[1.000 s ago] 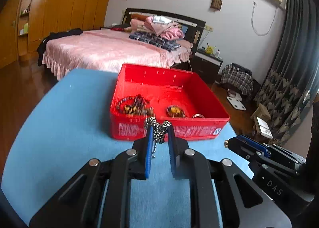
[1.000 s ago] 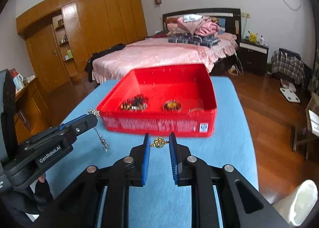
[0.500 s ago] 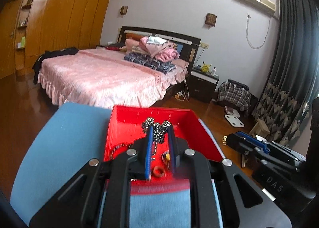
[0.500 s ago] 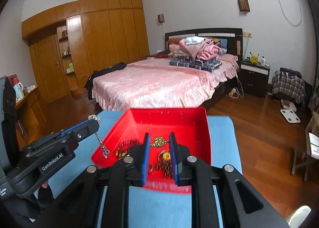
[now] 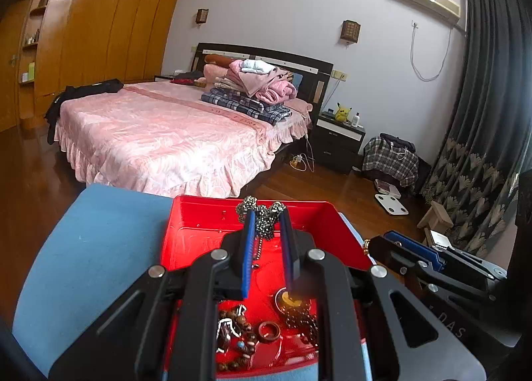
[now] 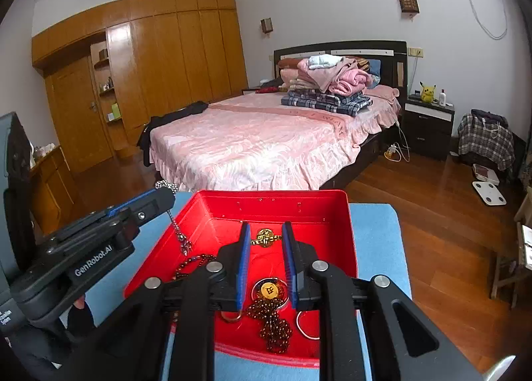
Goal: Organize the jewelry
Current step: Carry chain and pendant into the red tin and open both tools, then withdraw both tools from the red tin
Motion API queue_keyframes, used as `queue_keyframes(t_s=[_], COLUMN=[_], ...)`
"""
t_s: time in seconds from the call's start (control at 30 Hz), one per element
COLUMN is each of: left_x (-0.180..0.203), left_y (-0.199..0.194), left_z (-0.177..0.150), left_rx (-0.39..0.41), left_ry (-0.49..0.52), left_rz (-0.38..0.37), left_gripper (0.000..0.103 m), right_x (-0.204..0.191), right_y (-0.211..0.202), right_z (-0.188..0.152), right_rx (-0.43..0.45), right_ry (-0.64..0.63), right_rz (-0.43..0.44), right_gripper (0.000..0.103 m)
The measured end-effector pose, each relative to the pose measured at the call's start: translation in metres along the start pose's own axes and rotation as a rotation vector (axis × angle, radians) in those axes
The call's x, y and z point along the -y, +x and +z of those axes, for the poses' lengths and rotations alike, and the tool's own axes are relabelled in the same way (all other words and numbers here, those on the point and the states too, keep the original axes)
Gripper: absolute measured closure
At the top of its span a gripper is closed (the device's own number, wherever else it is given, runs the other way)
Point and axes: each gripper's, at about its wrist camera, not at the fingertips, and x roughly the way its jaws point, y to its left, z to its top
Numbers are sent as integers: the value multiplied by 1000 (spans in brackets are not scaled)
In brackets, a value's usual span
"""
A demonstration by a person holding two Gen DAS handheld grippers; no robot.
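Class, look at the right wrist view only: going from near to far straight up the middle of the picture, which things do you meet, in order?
Brown bead string → gold coin in its round case → gold pendant between the right gripper's fingers → red tray's far wall → pink bed.

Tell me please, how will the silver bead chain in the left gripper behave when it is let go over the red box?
The silver bead chain is probably floppy: in the right wrist view its loose end hangs straight down from the left gripper. It looks light, and would likely drop in a heap into the red box. It may tangle with the brown bead strand.

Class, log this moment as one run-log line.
left gripper: holds silver chain | right gripper: holds gold chain | both above red tray
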Motion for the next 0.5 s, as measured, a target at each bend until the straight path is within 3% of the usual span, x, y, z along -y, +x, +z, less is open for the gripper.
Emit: queue_keyframes(t_s=[0.5], left_x=[-10], left_y=[58], left_z=[-7], left_rx=[-97], left_ry=[10], left_rz=[-12], left_gripper=[88], right_x=[11], right_y=[55], right_z=[0], right_rx=[-85], right_ry=[-3], right_rz=[-50], right_gripper=[83])
